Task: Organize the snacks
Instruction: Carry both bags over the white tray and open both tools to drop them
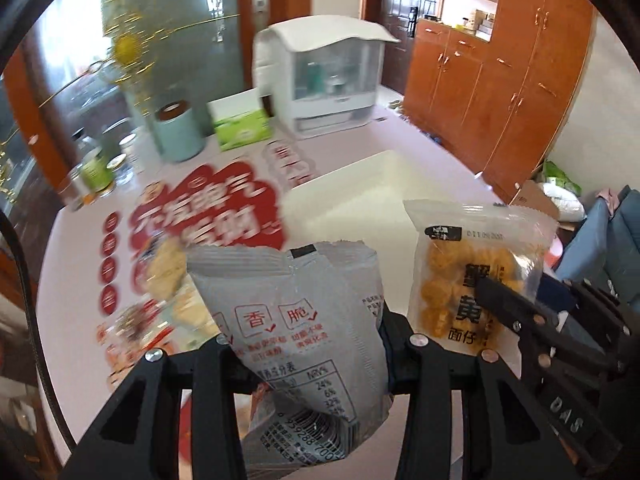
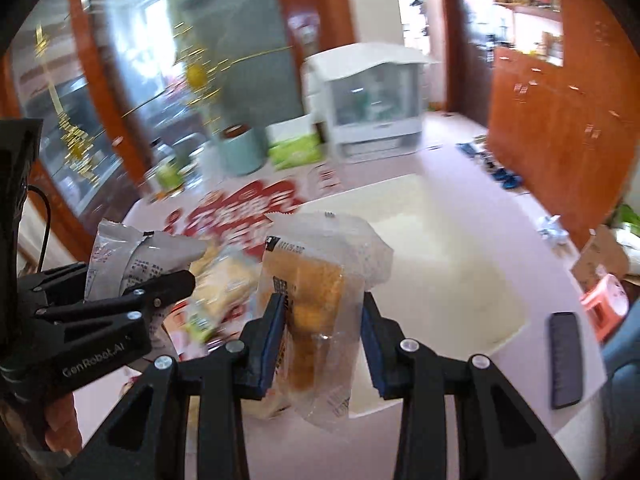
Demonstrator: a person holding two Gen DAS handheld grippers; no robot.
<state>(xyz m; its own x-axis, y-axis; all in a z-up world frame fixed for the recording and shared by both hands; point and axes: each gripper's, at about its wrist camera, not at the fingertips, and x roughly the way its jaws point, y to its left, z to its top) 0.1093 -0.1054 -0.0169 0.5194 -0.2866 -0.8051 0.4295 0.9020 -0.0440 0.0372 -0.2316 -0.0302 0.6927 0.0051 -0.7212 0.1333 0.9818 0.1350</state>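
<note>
My left gripper [image 1: 308, 344] is shut on a grey snack packet [image 1: 288, 292] with red print, held up over the pink table. To its right, my right gripper [image 1: 516, 292] holds a clear packet of yellow snacks [image 1: 452, 280]. In the right wrist view that clear packet [image 2: 316, 280] sits between the blue pads [image 2: 276, 320] of the right gripper [image 2: 322, 320], which press on it. The left gripper [image 2: 132, 276] with the grey packet [image 2: 120, 248] is at the left. A white open bin [image 1: 360, 184] stands on the table just beyond both packets; the bin [image 2: 516, 320] shows a bare inside.
Loose snack packs [image 1: 168, 272] lie on a red-printed sheet [image 1: 208, 208] left of the bin. Behind stand a mint canister [image 1: 176, 132], a green tissue box [image 1: 242, 126] and a white lidded appliance [image 1: 332, 80]. A dark phone [image 2: 566, 364] lies right of the bin. Wooden cabinets [image 1: 500, 80] line the right.
</note>
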